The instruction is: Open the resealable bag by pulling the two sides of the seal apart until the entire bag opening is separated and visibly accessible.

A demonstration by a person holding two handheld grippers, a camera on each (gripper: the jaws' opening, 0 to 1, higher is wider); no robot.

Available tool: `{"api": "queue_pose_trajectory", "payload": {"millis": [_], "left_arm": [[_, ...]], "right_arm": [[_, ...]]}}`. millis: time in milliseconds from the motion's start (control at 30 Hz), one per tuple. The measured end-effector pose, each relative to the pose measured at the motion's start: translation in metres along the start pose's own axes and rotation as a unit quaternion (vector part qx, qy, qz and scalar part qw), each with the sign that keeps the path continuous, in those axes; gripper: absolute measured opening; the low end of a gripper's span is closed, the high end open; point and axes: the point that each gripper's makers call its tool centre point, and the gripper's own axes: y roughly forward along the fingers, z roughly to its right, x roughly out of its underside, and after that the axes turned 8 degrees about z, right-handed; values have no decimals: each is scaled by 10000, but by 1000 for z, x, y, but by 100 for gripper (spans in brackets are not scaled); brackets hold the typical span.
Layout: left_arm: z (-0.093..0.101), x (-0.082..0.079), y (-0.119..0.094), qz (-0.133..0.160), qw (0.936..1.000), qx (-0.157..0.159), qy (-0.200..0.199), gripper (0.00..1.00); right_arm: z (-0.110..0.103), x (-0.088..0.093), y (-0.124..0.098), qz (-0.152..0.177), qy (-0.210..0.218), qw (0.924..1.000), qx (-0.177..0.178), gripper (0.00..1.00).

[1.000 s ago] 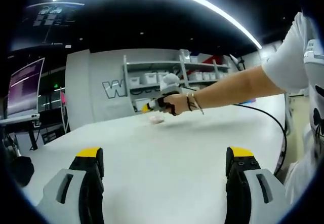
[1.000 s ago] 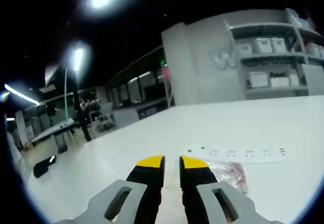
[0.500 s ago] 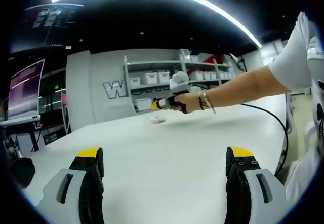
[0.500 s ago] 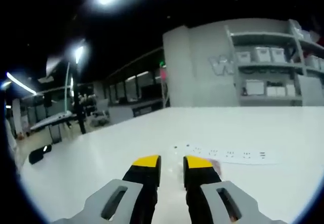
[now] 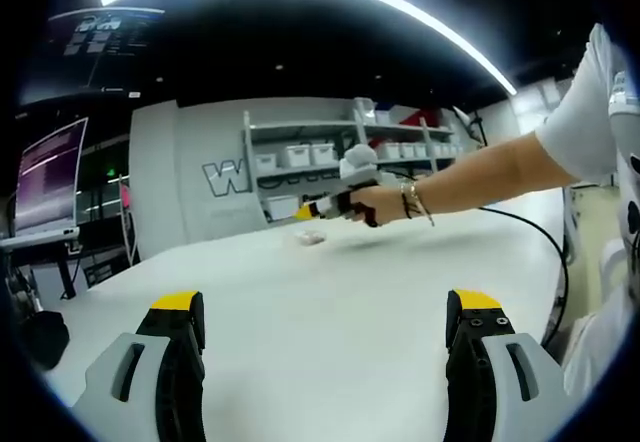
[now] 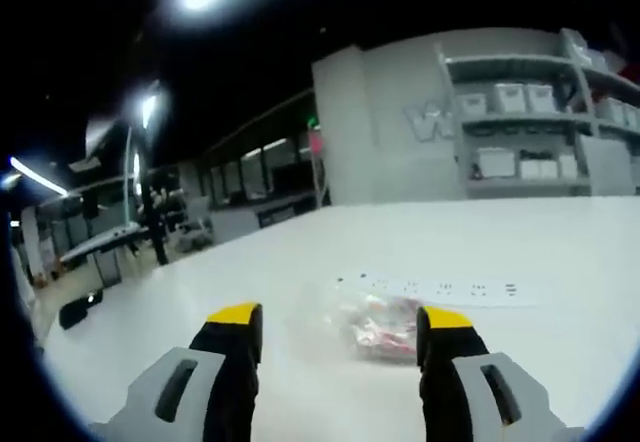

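- Your right gripper (image 6: 338,324) has its jaws spread wide either side of the resealable bag (image 6: 372,324), which lies flat on the white table (image 6: 560,262), apparently lined up for a grip.
- Your left gripper (image 5: 325,312) waits well short of the bag, jaws equally wide, holding nothing.
- Seal looks unopened.

A clear resealable bag (image 6: 375,324) with red-and-white contents lies on a white counter (image 6: 560,252), framed by a grey, black and yellow-tipped right hand-held gripper (image 6: 340,334).
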Motion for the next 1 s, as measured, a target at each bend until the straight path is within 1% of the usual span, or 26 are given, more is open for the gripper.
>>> {"api": "queue_pose_trajectory", "payload": {"millis": [133,233,267,433,567,833,867,1000], "left_arm": [[0,0,0,-5,10000,5,9,100],[0,0,0,-7,10000,8,11,100],[0,1,0,-12,10000,10,15,100],[1,1,0,-21,10000,20,22,100],[0,0,-1,2,10000,14,16,100],[-1,0,-2,28,10000,10,-2,99],[-1,0,-2,24,10000,10,27,99],[0,1,-2,-4,10000,19,54,99]], "right_arm": [[2,3,-4,-31,-52,10000,2,79],[1,5,-6,-29,-40,10000,-18,98],[0,5,-7,-13,-41,10000,-38,99],[-4,0,-19,5,-254,9996,-145,100],[-8,-4,-31,22,-213,9996,-206,100],[-19,-9,-63,82,-249,9993,-257,100],[-22,-8,-74,111,-263,9993,-257,100],[-26,-10,-91,199,-244,9991,-269,100]]}}
